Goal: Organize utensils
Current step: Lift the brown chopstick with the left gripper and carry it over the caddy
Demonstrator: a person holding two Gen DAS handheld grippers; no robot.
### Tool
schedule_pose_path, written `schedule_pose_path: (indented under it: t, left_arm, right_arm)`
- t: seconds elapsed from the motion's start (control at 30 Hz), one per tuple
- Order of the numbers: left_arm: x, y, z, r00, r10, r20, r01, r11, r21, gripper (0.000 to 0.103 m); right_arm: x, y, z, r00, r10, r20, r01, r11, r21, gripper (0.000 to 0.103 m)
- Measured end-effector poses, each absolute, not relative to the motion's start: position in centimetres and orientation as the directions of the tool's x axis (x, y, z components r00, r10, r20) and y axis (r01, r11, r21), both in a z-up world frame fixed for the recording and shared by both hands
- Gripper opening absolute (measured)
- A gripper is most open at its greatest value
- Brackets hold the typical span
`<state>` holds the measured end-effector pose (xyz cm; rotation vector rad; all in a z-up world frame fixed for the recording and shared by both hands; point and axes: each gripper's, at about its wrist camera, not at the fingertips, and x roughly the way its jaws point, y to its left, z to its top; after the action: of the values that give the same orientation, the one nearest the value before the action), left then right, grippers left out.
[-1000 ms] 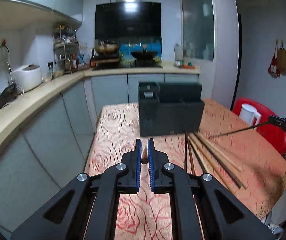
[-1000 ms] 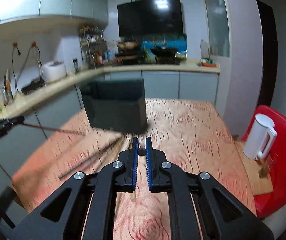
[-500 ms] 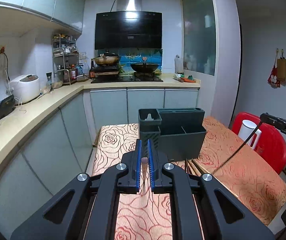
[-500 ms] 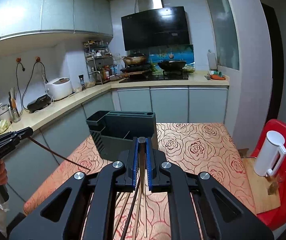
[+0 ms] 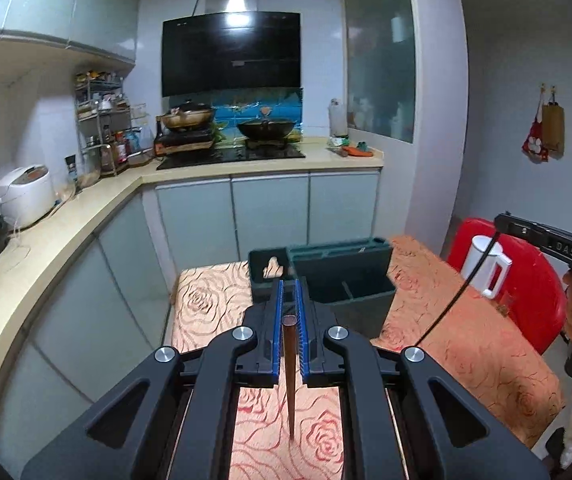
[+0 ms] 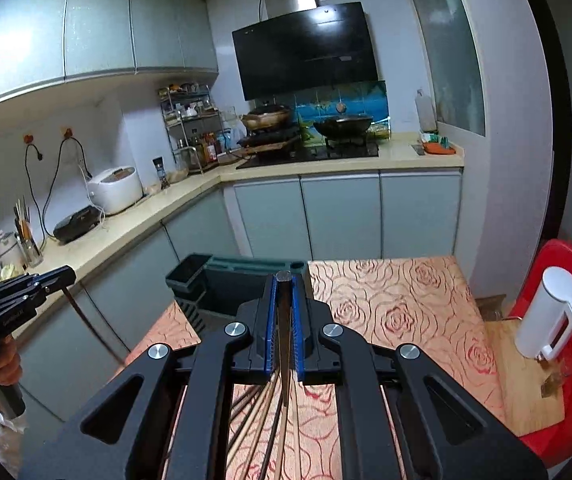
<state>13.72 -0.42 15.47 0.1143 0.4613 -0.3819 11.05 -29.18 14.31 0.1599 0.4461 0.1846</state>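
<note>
A brown chopstick (image 5: pixel 289 376) is pinched upright in the left hand-held gripper (image 5: pixel 290 312), a dark chopstick (image 6: pixel 284 344) in the right hand-held gripper (image 6: pixel 283 304). Both have been raised since the earlier frame. The dark organizer (image 5: pixel 350 280) is set on the rose-patterned worktop (image 5: pixel 466 344), loose chopsticks (image 6: pixel 254 420) nearer; a red chair (image 6: pixel 566 360) rightmost.

A small kitchen with pale walls. An L-shaped beige countertop (image 5: pixel 86 216) runs along the left and the far wall over grey-blue cabinet doors (image 5: pixel 270 212). Upper cabinets (image 6: pixel 86 28) hang on the left. A black range hood (image 5: pixel 231 54) sits above the hob (image 5: pixel 230 154), where two woks stand. A white rice cooker (image 5: pixel 24 196) rests on the left counter, near a wire spice rack (image 5: pixel 102 124). A frosted glass panel (image 5: pixel 380 68) lies far right. Near, a table in a rose-patterned cloth (image 6: pixel 390 300); right of it, a red chair (image 6: pixel 566 320).
</note>
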Motion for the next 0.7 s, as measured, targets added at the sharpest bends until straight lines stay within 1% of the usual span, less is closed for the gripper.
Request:
schedule_pose_path:
  t: [0.23, 0.47, 0.7]
  left_arm:
    - [14.8, -2.1, 19.7, 0.831, -0.378, -0.407, 0.424, 0.905, 0.025, 0.006]
    - [16.4, -4.1, 23.7, 0.853, -0.389, -0.348, 0.425, 0.904, 0.032, 0.006]
    - [19.1, -6.5, 26.3, 0.861, -0.41, -0.302, 0.436, 0.9, 0.023, 0.006]
  right_arm:
    - [12.1, -29.6, 17.3, 0.898, 0.23, -0.376, -0.159, 0.964, 0.212, 0.008]
    - [13.2, -28.8, 20.3, 0.914, 0.231, -0.333, -0.179, 0.967, 0.179, 0.008]
    - [15.2, -28.7, 21.2, 0.915, 0.224, -0.334, -0.177, 0.97, 0.166, 0.008]
